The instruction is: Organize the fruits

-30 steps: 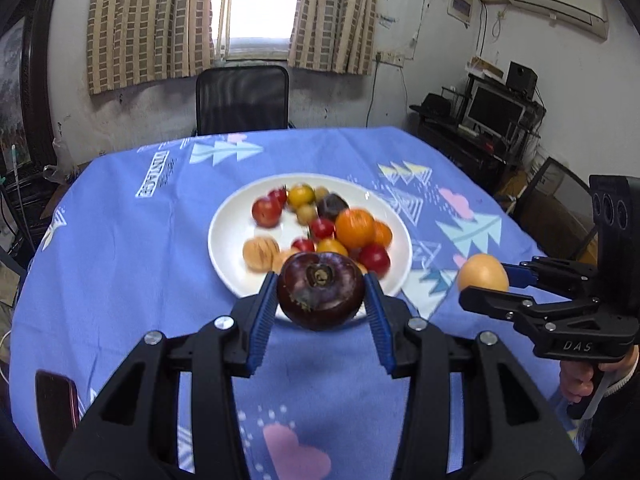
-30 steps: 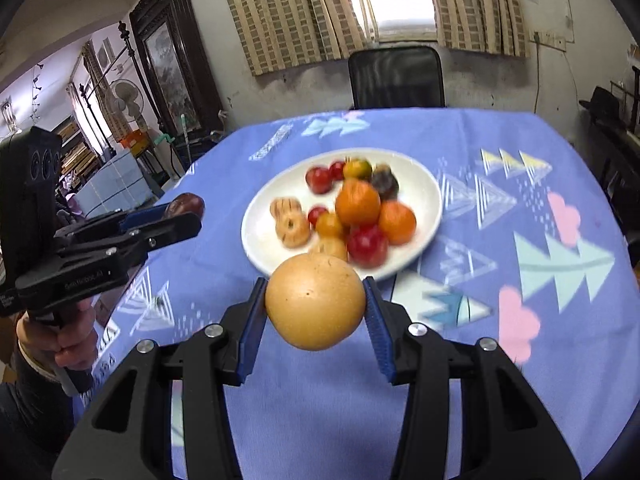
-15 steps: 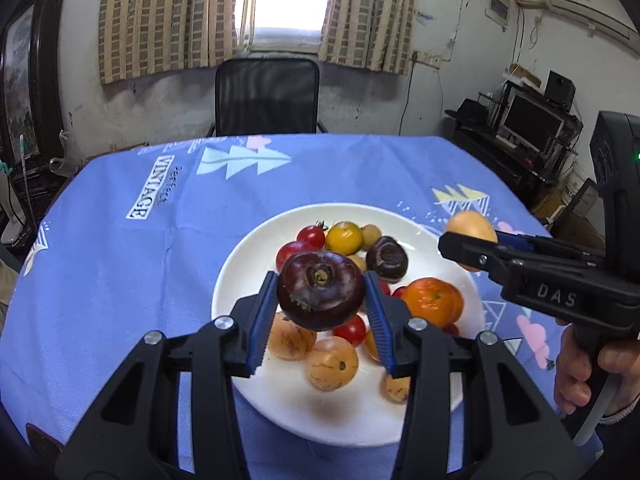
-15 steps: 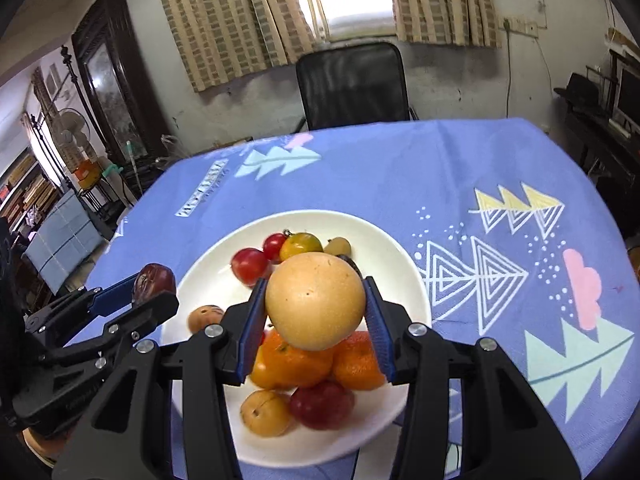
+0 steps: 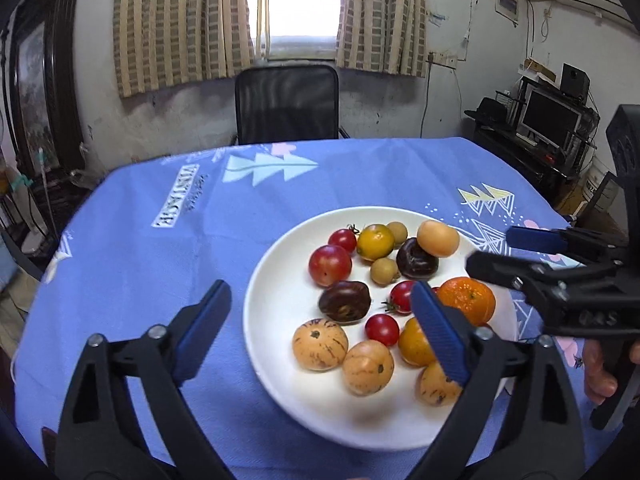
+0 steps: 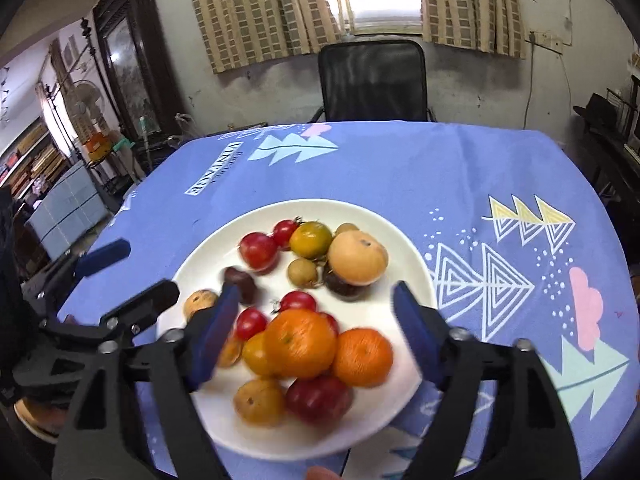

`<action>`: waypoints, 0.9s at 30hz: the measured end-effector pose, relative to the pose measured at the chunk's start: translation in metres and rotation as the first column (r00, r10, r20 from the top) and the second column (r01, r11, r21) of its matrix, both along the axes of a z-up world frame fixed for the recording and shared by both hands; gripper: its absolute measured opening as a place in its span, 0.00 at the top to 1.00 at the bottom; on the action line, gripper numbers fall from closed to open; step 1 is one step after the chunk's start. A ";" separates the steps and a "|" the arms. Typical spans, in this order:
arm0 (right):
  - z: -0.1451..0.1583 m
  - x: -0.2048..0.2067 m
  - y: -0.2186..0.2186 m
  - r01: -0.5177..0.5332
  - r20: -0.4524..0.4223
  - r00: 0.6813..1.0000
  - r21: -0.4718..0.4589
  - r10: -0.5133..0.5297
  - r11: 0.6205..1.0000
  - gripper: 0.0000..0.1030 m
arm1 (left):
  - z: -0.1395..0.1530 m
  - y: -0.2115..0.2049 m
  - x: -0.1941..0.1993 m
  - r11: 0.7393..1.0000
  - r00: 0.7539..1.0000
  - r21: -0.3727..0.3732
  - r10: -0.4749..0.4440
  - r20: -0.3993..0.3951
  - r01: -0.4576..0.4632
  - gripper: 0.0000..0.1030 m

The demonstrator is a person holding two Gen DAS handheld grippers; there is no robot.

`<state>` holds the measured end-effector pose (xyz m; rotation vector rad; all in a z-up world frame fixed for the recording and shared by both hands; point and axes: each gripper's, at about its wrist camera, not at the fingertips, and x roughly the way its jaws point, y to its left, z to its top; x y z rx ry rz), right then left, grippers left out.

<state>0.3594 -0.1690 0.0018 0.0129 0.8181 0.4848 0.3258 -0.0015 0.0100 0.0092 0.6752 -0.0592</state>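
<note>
On the left side, the left gripper [image 5: 320,320] hangs over the near edge of the white plate [image 5: 280,368], and its jaws are spread wide with nothing between them. The plate stands on a desk covered with a blue cloth [image 5: 160,280]. Just in front of this gripper lies a dark purple fruit [image 5: 345,301], free on the plate, beside a red plum [image 5: 330,265] and above two speckled yellow fruits [image 5: 320,344].

In the middle of the plate are small cherry tomatoes [image 5: 382,329], a yellow tomato [image 5: 375,241] and two little brown round fruits. A second dark fruit [image 5: 416,259] sits toward the far right, and a pale orange fruit [image 5: 438,238] rests on top of it, touching it. I judge this perch is not steady; the round fruit may roll down if something pushes it.

More to the right are two tangerines [image 6: 362,357], close together and slightly blurred in the right view. The right gripper [image 6: 316,328] is above them, its jaws also released and empty. A hand [image 5: 600,368] holds its handle at the far right.

All the fruits seem light and smooth, so they can slip or roll. The tomatoes and the plum look soft and would bruise under hard pressure. I think it is best to take each one across its widest part, with gentle closing, and from above where neighbours do not block the jaws.
</note>
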 end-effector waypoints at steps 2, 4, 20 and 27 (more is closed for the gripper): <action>0.006 -0.018 -0.006 0.001 0.018 1.000 0.017 -0.002 1.000 0.01 | 0.007 0.002 -0.013 1.000 1.000 0.004 0.007 0.022 -0.007 0.03; 0.008 -0.034 -0.012 0.002 0.017 1.000 0.034 -0.003 0.999 0.01 | 0.013 0.005 -0.023 1.000 1.000 -0.003 0.006 0.020 -0.006 0.03; 0.011 -0.130 -0.026 0.022 0.152 0.988 -0.139 -0.001 0.990 0.01 | 0.016 -0.002 -0.104 1.000 1.000 0.020 -0.001 0.017 0.001 0.02; 0.003 -0.141 -0.025 -0.007 0.130 0.991 -0.135 0.024 0.991 0.01 | 0.005 0.003 -0.115 1.000 1.000 -0.001 0.031 -0.007 -0.031 0.02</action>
